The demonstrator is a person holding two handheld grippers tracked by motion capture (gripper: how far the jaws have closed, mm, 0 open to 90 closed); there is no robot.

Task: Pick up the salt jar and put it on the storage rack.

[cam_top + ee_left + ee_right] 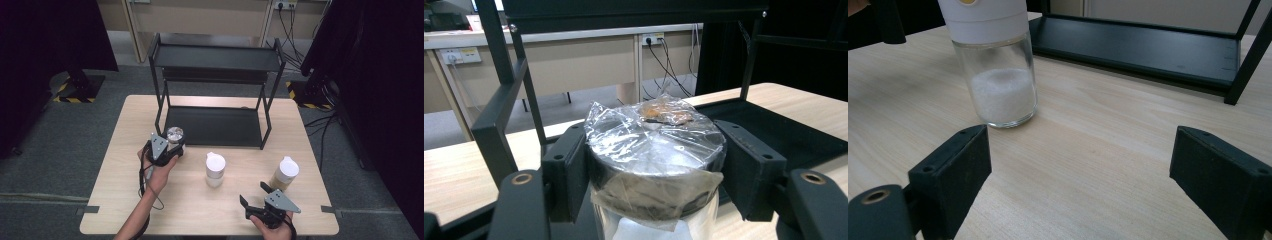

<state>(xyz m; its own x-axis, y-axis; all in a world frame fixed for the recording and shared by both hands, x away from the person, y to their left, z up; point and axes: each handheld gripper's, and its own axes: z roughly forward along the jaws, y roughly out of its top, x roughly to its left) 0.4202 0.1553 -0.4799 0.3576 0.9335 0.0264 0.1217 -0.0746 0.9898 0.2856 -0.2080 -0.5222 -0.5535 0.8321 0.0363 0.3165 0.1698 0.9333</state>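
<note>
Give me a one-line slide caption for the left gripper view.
Left gripper clamps a plastic-wrapped jar by its dark lid, in front of the black shelf rack.

A wooden table (125,165) stands on grey carpet (60,150). Black curtains (380,75) hang at both sides, beige cabinets (200,20) with wall sockets (285,5) and cables (292,35) stand behind.

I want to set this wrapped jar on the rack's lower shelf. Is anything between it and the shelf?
Nothing visible is. The left gripper holds the wrapped jar just in front of the rack's lower shelf, whose surface looks bare. The rack's front left post stands close beside it.
</note>
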